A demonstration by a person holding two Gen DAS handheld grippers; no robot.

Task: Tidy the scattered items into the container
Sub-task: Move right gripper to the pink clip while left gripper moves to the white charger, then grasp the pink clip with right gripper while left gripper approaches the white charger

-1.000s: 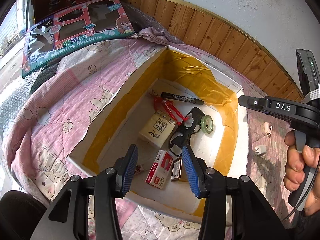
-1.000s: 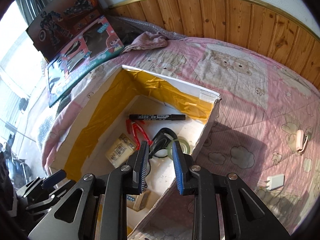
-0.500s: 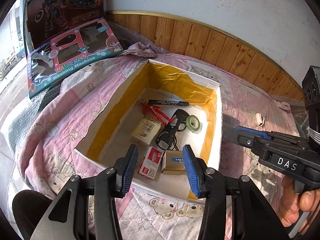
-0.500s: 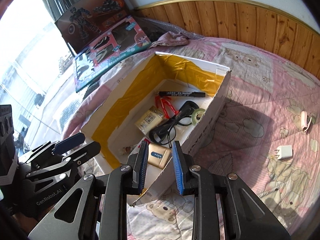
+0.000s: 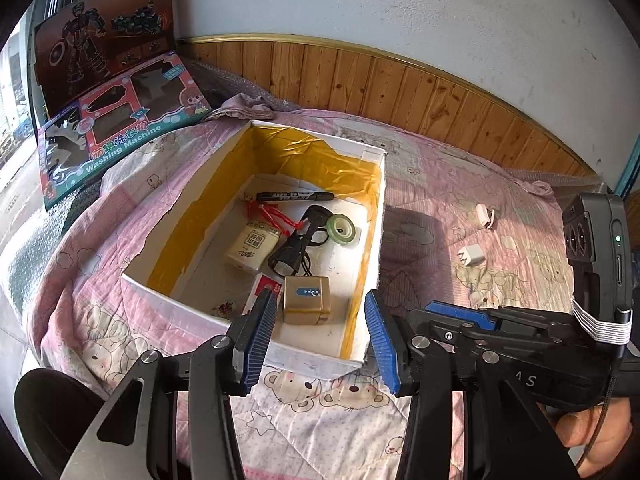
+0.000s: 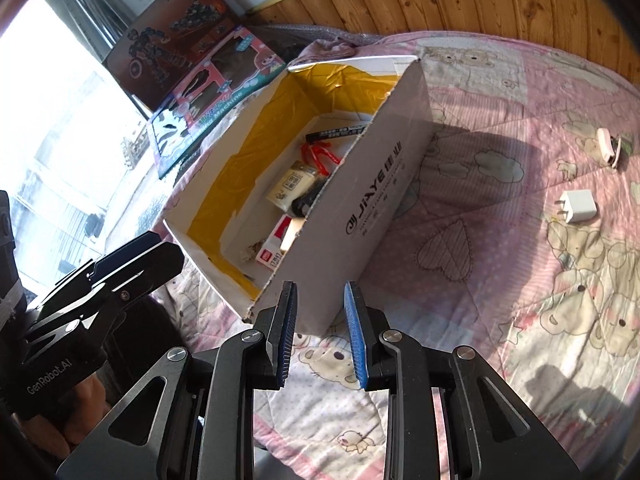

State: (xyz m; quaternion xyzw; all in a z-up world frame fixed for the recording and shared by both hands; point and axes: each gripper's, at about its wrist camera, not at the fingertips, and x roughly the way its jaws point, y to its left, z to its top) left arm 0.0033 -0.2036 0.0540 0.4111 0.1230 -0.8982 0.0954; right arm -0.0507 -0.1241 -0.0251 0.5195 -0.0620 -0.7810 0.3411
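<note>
Both claws were drawn back from the cardboard box [image 5: 376, 216], left claw [image 5: 318, 338] and right claw [image 6: 322, 334] held apart and empty. On the pink quilt [image 6: 500, 280], a white charger plug [image 6: 578, 206] and pink clip [image 6: 608, 146] were left beside the box.

Pink quilt [image 5: 440, 184] with bear prints is covering the bed, sun is falling across it and casting hard shadows. Wood panelling [image 5: 360, 80] with a gold trim strip is running along the back, grey-white plaster wall [image 5: 360, 0] above it. Two toy boxes are leaning at the far left corner: dark robot box [image 5: 100, 40] behind, pink "Washing Machine" box [image 5: 120, 128] in front. Bright window [image 6: 52, 120] is blowing out on the left.
</note>
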